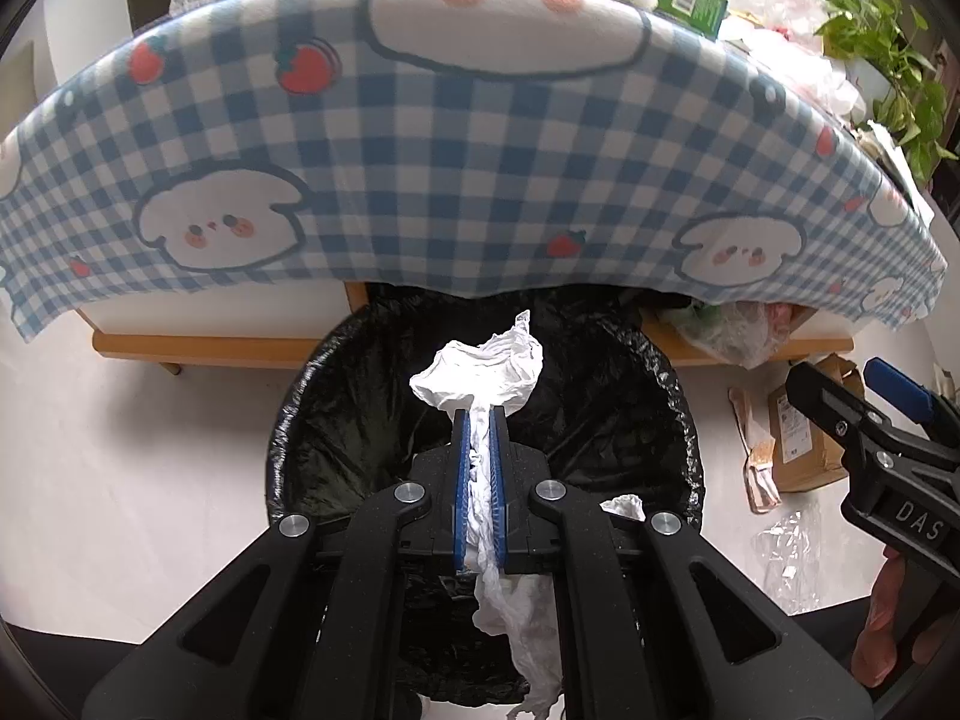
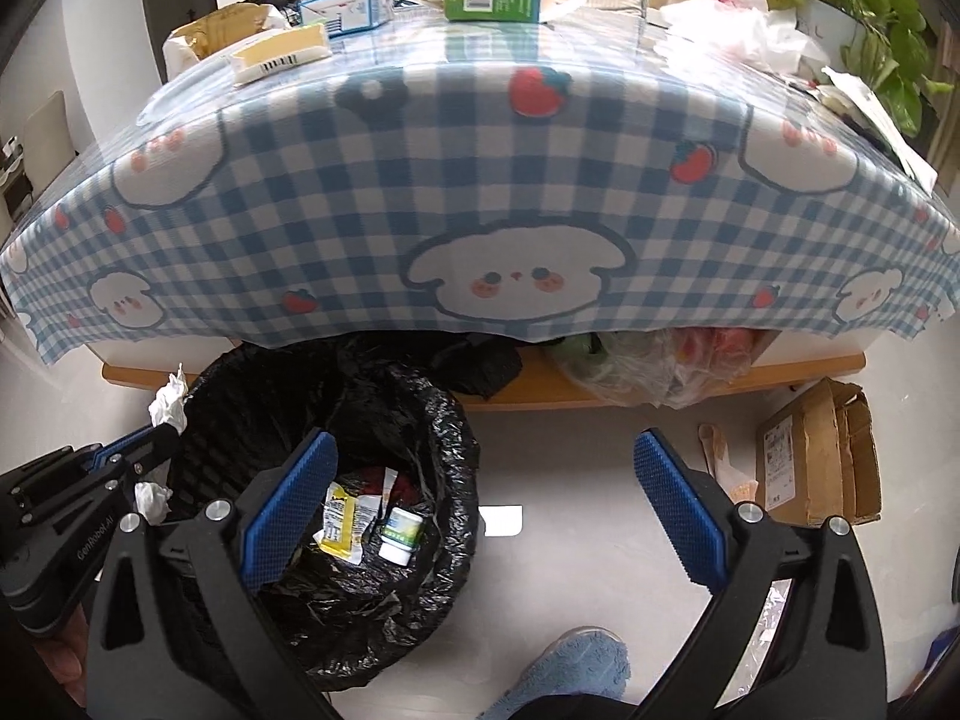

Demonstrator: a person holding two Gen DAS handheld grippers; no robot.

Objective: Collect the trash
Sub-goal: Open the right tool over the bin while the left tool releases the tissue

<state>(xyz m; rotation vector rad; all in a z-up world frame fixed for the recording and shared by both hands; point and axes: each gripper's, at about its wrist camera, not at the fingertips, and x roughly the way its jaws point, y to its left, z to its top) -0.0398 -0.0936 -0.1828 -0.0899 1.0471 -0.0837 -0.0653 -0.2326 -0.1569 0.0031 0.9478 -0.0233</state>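
The left tool pinches a white tissue over the black-lined bin, which stands before the desk. The right tool is spread wide, holding nothing, beside the bin's rim.

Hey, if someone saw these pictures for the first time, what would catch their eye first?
Probably the blue checked tablecloth with cartoon puppies and strawberries, draped over the cluttered table across the top of both views. Next, the crumpled white tissue clamped in the left gripper right above the black-lined trash bin. The right gripper hangs open beside that bin.
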